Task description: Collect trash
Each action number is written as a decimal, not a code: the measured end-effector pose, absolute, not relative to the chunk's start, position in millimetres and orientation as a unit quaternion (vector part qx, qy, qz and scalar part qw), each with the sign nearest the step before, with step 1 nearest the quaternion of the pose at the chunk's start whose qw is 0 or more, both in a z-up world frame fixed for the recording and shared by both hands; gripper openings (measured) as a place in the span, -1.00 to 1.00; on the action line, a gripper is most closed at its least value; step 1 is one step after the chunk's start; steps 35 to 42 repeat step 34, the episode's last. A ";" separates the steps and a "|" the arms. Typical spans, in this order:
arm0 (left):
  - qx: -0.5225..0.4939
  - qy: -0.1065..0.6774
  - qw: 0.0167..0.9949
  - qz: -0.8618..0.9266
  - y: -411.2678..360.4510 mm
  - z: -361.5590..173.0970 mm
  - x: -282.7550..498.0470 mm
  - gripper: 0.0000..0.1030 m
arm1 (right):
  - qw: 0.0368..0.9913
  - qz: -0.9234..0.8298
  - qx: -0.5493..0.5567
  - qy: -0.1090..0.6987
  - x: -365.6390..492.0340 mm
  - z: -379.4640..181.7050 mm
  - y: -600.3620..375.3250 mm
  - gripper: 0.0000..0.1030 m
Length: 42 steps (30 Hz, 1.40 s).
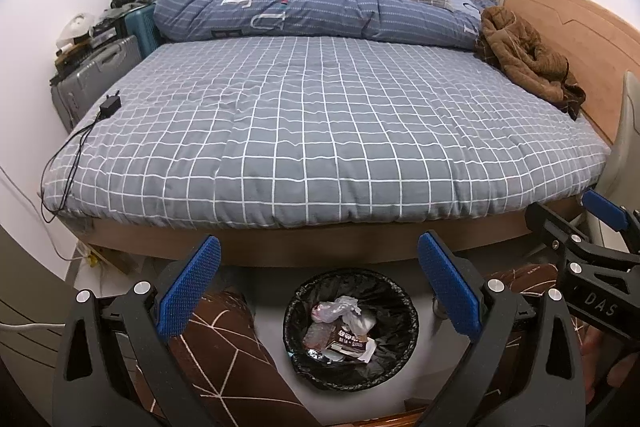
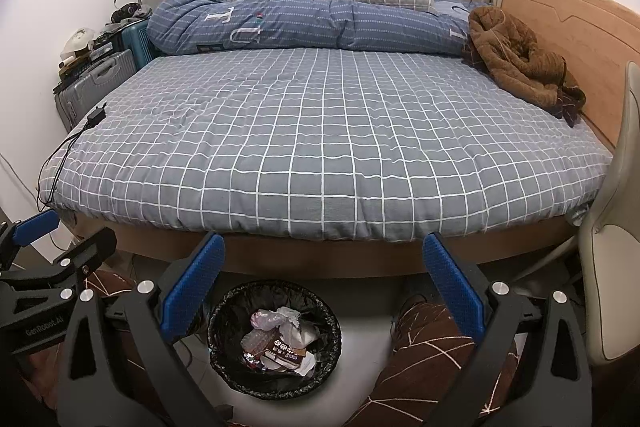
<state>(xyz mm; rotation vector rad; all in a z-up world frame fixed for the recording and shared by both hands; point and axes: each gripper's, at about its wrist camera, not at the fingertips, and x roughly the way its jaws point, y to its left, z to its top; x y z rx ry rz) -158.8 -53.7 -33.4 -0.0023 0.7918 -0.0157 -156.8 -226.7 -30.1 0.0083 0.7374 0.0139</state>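
Left wrist view: my left gripper [image 1: 320, 283] hangs with jaws wide apart and empty above the black-lined trash bin [image 1: 351, 327] on the floor, by the edge of the bed [image 1: 320, 131]. Wrappers and crumpled plastic [image 1: 344, 331] lie inside the bin. My right gripper [image 2: 324, 285] also has jaws apart, holding nothing. My patterned trouser legs [image 2: 424, 359] flank the bin.

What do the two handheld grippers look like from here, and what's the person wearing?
Both the left gripper and the right gripper have black angular frames with silver bolts and blue textured pads. White lettering marks their bodies: "DAS" on the right gripper in the left view, "GenRobot.AI" on the left gripper in the right view. The person wears brown trousers with thin pale crossing lines.
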 end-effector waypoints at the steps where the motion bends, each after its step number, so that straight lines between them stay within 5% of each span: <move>1: -0.002 0.385 0.923 -0.008 -53.4 -33.4 -159.1 0.89 | 0.933 0.007 0.004 0.361 -157.0 -30.3 -226.6 0.85; 42: 0.012 0.393 0.919 0.000 -55.9 -42.1 -156.8 0.89 | 0.933 0.008 0.004 0.361 -158.2 -32.9 -225.8 0.85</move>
